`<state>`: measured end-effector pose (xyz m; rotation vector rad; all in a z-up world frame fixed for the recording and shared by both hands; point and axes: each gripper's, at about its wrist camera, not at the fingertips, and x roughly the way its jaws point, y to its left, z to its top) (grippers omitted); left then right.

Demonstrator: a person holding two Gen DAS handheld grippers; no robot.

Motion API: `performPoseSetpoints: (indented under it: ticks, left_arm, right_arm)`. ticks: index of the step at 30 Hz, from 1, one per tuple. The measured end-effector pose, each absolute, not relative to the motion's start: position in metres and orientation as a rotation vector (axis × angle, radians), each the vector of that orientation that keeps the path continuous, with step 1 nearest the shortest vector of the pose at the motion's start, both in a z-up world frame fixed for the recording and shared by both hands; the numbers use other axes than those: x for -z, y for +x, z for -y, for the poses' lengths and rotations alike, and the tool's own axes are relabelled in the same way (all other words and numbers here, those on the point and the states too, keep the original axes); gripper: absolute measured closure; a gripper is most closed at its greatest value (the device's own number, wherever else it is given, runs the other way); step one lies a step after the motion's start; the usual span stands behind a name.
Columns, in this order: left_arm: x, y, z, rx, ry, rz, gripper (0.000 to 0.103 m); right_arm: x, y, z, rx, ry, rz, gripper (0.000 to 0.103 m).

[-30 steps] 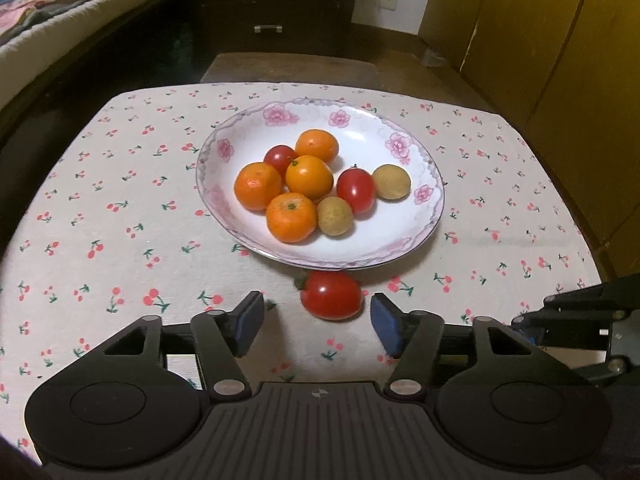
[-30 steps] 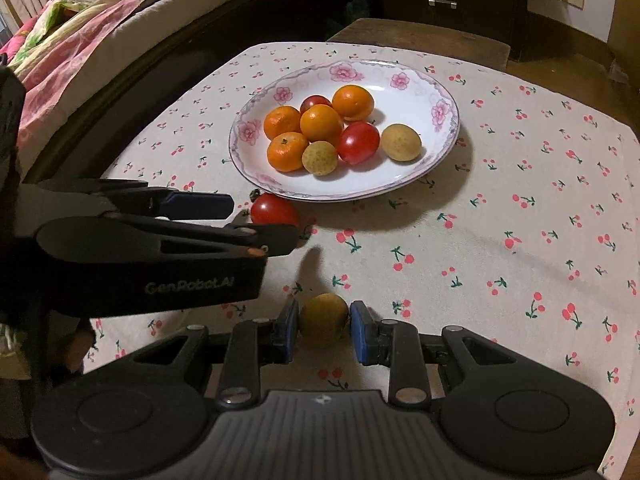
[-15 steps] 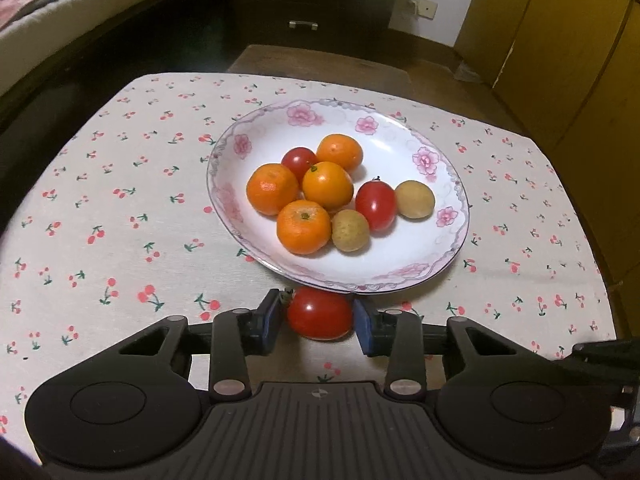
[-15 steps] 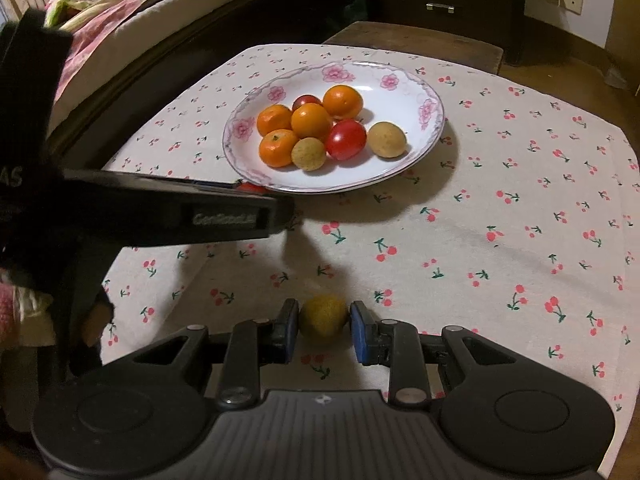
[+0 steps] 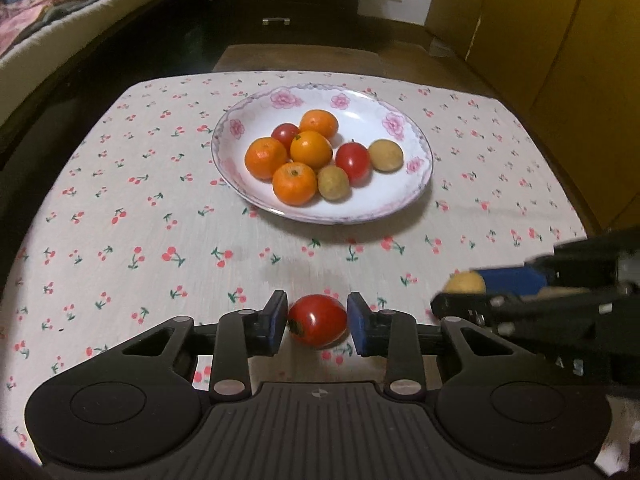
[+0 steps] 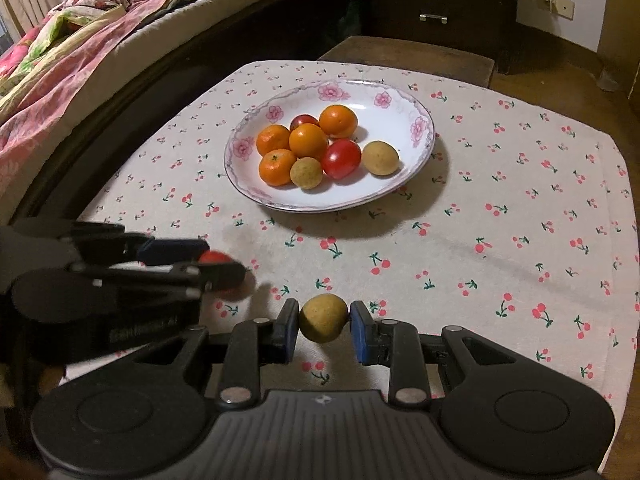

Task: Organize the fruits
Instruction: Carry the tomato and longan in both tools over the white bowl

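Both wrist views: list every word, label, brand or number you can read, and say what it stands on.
"A S": pale letters, cut off, on the side of the right gripper, in the left wrist view.
Blurred pale lettering on the side of the left gripper, in the right wrist view: not readable.
Nothing else carries text.

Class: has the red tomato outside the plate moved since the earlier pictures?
Yes. The tomato, once touching the plate's near rim, now sits well clear of it, between the left gripper's closing jaws.

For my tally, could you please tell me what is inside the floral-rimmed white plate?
The floral-rimmed white plate holds four round oranges, two red tomatoes and two tan-yellow round fruits; anything beneath the pile is covered.
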<state>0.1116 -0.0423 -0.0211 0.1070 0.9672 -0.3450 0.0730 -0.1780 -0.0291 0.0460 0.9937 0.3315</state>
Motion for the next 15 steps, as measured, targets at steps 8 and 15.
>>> performPoseSetpoints:
  ticks: [8,15]
  left_arm:
    - [0.034,0.113,0.039,0.329,0.110,-0.992,0.059]
    - [0.036,0.110,0.042,0.357,0.136,-0.960,0.050]
  right_arm:
    - [0.031,0.074,0.173,-0.327,0.048,-1.003,0.075]
    - [0.032,0.077,0.177,-0.325,0.058,-1.004,0.075]
